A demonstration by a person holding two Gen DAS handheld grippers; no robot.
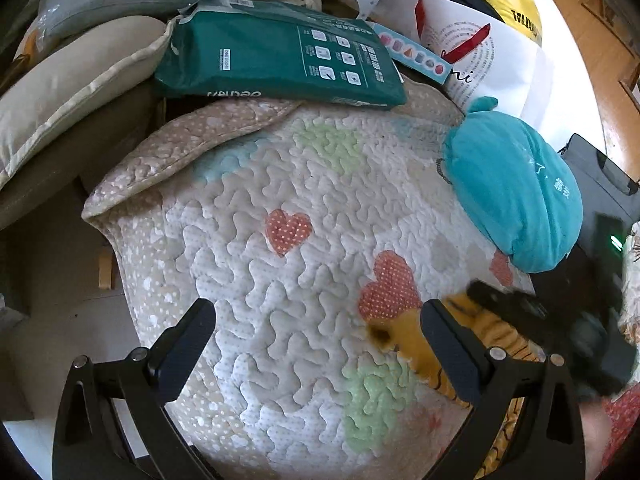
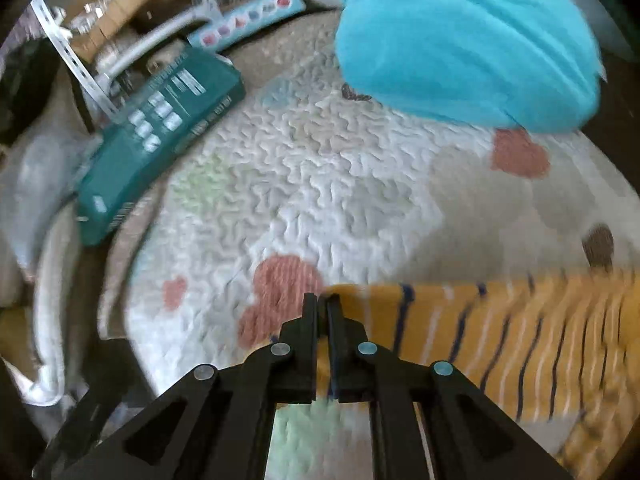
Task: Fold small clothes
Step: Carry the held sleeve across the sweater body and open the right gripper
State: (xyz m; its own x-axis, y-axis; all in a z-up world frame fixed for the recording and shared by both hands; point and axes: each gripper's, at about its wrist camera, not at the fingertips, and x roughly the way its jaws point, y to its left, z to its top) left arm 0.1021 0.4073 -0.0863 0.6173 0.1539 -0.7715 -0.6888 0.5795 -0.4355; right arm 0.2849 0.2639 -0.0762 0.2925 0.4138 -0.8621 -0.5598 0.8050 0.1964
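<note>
Fold in progress: your right gripper (image 2: 322, 300) is clenched on the edge of the striped orange garment (image 2: 520, 320), which lies on the quilted mat (image 2: 320, 168) below the teal bundle (image 2: 460, 40). Your left gripper (image 1: 316, 320) hangs released and empty above the mat, beside the garment. Next, probably, carry the pinched edge across and lay it flat

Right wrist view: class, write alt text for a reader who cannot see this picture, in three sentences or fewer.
The right gripper, jaws shut, pinches the edge of an orange striped garment over a quilted heart-print mat. A turquoise bundle of cloth lies at the mat's far side, and a dark green package at its left. The picture is blurred.
</note>
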